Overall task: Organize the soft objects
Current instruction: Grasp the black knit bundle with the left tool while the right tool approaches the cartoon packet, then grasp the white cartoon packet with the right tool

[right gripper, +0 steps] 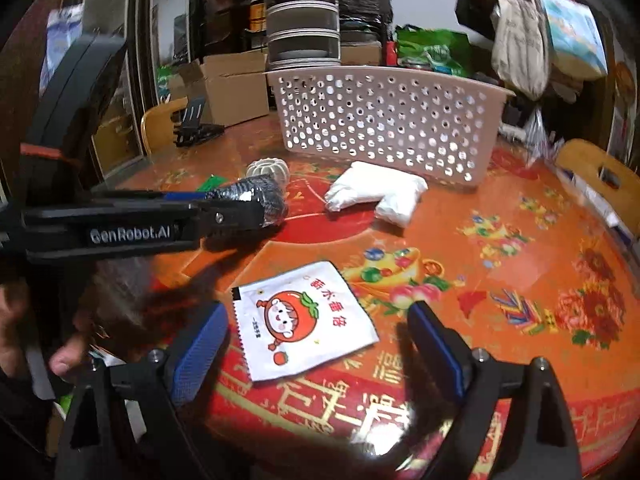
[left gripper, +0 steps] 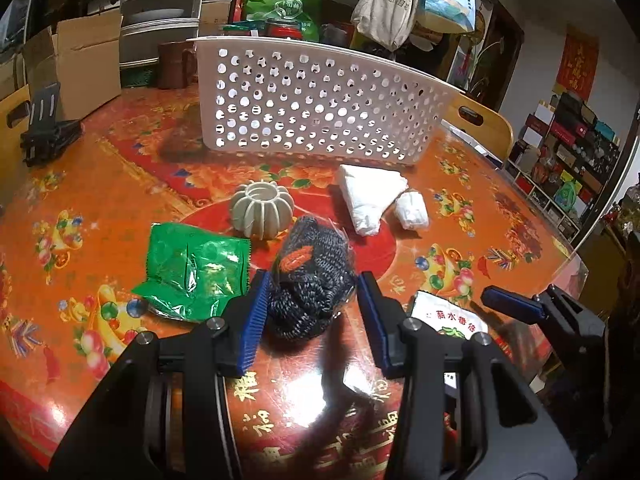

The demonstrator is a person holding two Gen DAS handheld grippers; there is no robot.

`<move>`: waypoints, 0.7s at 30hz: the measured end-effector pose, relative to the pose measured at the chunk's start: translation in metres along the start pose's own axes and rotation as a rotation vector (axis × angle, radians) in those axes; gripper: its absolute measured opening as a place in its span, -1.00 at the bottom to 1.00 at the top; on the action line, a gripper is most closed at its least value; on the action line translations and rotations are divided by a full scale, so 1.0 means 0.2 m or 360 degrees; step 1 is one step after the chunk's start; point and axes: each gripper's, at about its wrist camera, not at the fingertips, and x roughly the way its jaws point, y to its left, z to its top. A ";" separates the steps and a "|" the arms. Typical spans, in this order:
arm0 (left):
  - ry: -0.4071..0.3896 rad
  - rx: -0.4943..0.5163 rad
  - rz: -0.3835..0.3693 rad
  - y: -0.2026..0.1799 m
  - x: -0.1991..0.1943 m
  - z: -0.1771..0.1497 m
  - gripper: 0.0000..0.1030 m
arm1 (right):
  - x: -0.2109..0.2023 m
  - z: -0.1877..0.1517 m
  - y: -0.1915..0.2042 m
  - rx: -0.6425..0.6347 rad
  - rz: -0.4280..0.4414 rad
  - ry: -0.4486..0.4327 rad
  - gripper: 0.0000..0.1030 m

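Nearest me, the left claw [left gripper: 312, 304] is clamped on the dark knitted bundle [left gripper: 310, 276] in its clear wrap, low over the surface [left gripper: 120, 184]. The right claw [right gripper: 316, 344] stands apart around the white sachet [right gripper: 304, 320], which lies flat and ungripped. Beyond sit the green packet [left gripper: 196, 272], a ribbed pale ring [left gripper: 262, 210] (hardly soft, I'd guess) and two white wrapped bundles [left gripper: 370, 196]. Farthest, the perforated basket [left gripper: 320, 100] seems empty, so nearly all sorting remains.
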 end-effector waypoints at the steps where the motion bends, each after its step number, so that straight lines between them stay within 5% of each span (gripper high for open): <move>1: -0.0002 -0.0001 -0.0003 0.00 0.00 0.00 -0.18 | 0.00 0.00 0.00 0.0001 0.0017 -0.0016 0.64; 13: -0.0013 0.0010 -0.0007 -0.01 0.00 -0.01 -0.18 | 0.01 -0.01 -0.01 -0.0031 0.0042 -0.0105 0.06; 14: -0.0013 0.0013 -0.0007 -0.01 0.00 -0.01 -0.18 | 0.01 -0.01 -0.01 -0.0033 0.0046 -0.0109 -0.12; 18: -0.0011 0.0020 -0.0004 -0.01 0.00 0.00 -0.18 | 0.00 -0.01 -0.01 -0.0036 0.0051 -0.0106 -0.19; 20: -0.0011 0.0021 -0.0001 -0.01 0.00 0.00 -0.18 | 0.00 -0.01 -0.01 -0.0041 0.0053 -0.0106 -0.83; 21: -0.0012 0.0023 0.0000 -0.01 0.00 0.00 -0.18 | 0.00 0.00 -0.01 -0.0043 0.0053 -0.0104 -0.83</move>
